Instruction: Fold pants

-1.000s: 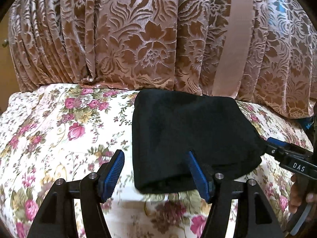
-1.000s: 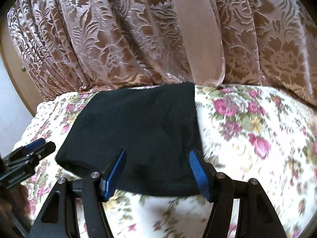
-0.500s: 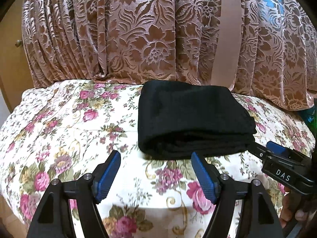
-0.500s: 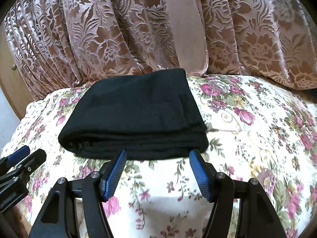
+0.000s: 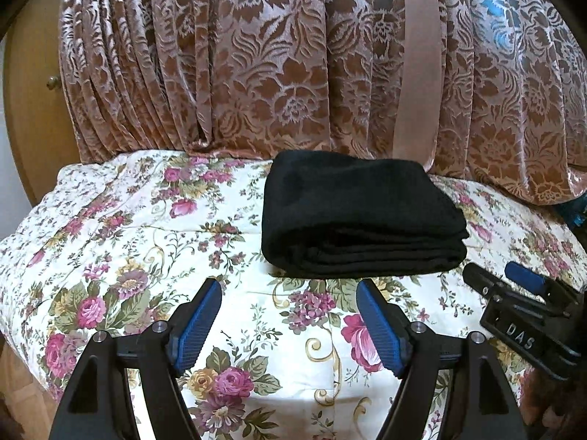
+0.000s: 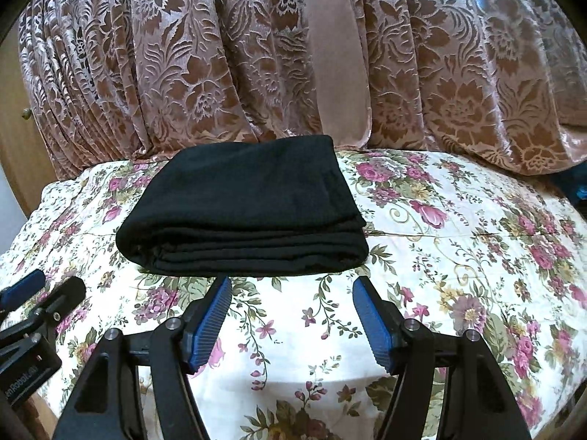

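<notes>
The black pants [image 5: 359,216] lie folded into a thick rectangular stack on the floral cloth [image 5: 146,264], near its far edge. They also show in the right wrist view [image 6: 242,212], layered edges facing me. My left gripper [image 5: 290,293] is open and empty, a short way in front of the stack. My right gripper [image 6: 291,289] is open and empty, its tips just short of the stack's near edge. The right gripper shows at the right of the left wrist view [image 5: 513,286]; the left gripper shows at the left of the right wrist view [image 6: 40,286].
A brown and pink patterned curtain [image 5: 293,66] hangs right behind the table [image 6: 458,227]. A wooden door or cabinet with a knob [image 5: 53,81] stands at the far left. The cloth drops off at the left and near edges.
Both grippers have pulled back toward me from the folded pants, which stay put. A second ago their fingers were at the stack's near edge; now floral cloth shows between.
</notes>
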The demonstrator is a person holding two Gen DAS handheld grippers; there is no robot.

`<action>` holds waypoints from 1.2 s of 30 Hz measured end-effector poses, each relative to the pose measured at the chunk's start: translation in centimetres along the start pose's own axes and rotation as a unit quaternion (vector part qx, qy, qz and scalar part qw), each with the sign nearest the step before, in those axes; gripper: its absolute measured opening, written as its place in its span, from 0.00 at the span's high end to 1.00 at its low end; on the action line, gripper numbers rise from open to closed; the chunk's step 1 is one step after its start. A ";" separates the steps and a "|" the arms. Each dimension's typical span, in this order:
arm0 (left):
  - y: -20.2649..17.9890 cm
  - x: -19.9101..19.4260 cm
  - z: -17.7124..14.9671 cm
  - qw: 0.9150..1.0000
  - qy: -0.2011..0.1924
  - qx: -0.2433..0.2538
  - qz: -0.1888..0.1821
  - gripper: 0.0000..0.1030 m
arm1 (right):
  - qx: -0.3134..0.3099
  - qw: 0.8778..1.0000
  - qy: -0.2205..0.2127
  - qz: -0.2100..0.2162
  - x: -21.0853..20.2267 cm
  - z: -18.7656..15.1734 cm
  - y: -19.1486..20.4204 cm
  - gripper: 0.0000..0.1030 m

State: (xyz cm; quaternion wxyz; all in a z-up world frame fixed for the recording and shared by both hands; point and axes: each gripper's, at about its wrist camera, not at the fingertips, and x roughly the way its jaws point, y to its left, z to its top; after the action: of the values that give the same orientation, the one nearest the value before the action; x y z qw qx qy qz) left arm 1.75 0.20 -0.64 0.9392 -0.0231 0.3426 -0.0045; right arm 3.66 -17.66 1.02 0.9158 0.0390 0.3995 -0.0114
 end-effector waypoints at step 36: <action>0.6 -0.3 -0.2 1.000 0.013 -0.016 0.008 0.25 | -0.013 1.000 0.011 0.004 0.0 -0.8 0.7 0.32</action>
State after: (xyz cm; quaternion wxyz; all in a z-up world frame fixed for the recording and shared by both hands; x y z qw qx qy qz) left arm 1.37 0.85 -0.62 0.9343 -0.0355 0.3547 0.0081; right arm 3.14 -16.92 0.54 0.9118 0.0287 0.4095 -0.0017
